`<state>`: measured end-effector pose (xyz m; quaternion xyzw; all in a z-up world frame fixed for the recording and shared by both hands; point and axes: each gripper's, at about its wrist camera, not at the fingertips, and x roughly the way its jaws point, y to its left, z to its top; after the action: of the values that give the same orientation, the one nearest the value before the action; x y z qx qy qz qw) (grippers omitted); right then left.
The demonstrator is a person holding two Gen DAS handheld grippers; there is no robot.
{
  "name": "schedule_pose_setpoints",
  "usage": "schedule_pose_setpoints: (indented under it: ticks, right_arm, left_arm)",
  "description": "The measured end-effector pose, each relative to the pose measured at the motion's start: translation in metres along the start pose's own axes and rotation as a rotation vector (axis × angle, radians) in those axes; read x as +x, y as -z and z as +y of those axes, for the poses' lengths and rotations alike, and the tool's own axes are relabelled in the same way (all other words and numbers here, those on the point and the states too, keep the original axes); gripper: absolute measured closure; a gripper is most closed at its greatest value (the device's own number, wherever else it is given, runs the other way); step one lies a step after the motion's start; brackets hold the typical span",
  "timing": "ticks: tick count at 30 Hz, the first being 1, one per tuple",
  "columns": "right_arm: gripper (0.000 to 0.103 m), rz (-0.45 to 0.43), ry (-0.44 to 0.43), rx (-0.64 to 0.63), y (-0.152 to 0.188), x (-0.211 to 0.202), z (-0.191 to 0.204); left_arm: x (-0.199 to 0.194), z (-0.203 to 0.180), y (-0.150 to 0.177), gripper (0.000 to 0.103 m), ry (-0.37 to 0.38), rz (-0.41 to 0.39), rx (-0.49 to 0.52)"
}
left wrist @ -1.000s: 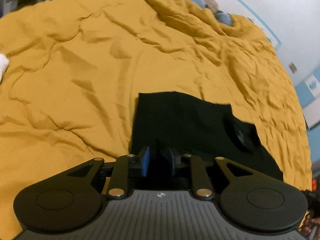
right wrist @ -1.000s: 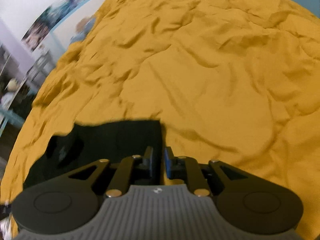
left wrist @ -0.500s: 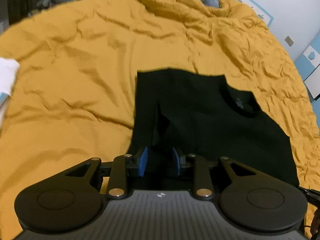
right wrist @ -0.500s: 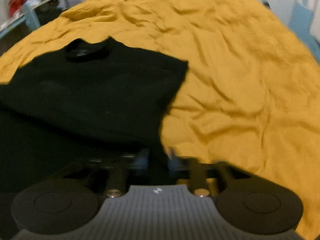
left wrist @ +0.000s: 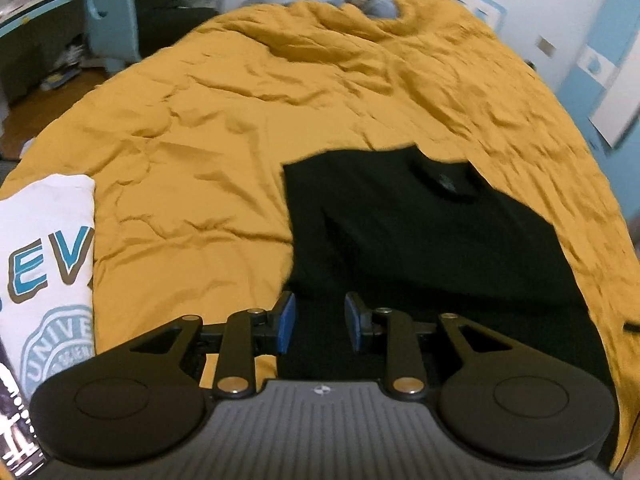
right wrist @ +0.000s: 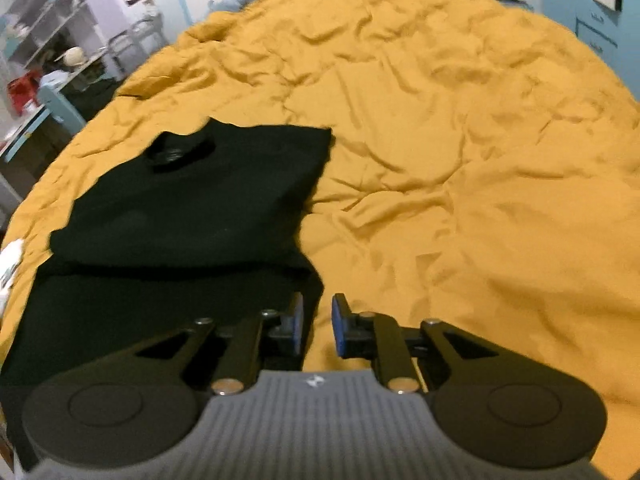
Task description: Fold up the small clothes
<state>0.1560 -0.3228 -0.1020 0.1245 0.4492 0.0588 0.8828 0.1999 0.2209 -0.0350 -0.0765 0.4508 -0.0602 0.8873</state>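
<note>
black shirt (left wrist: 420,240) partly folded, flat on yellow bed (left wrist: 200,160) | left gripper (left wrist: 319,322) fingers opening, nothing clamped | right gripper (right wrist: 317,326) fingers opening, empty, at shirt edge | likely letting fold settle

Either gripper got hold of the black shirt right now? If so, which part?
Neither. The left gripper and right gripper are both opening with nothing pinched between the pads. The black shirt lies partly folded on the yellow bedspread.
</note>
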Motion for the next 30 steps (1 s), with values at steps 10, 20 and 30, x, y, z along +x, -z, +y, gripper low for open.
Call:
schedule_pose_setpoints:
  ticks: [10,20,30]
  right_arm:
    - [0.05,0.134,-0.098,-0.062,0.091,-0.068,0.016]
    - [0.039,0.307,-0.106,-0.191,0.178,-0.074,0.041]
    - [0.052,0.404,-0.124,-0.196,0.206,-0.042,0.039]
  left_arm:
    - [-0.022,-0.009,0.087,0.029,0.043,0.21,0.183]
    - [-0.017,-0.007,0.18,0.025,0.031,0.426,0.329]
    - [0.024,-0.008,0.212,0.028,-0.019,0.41,0.256]
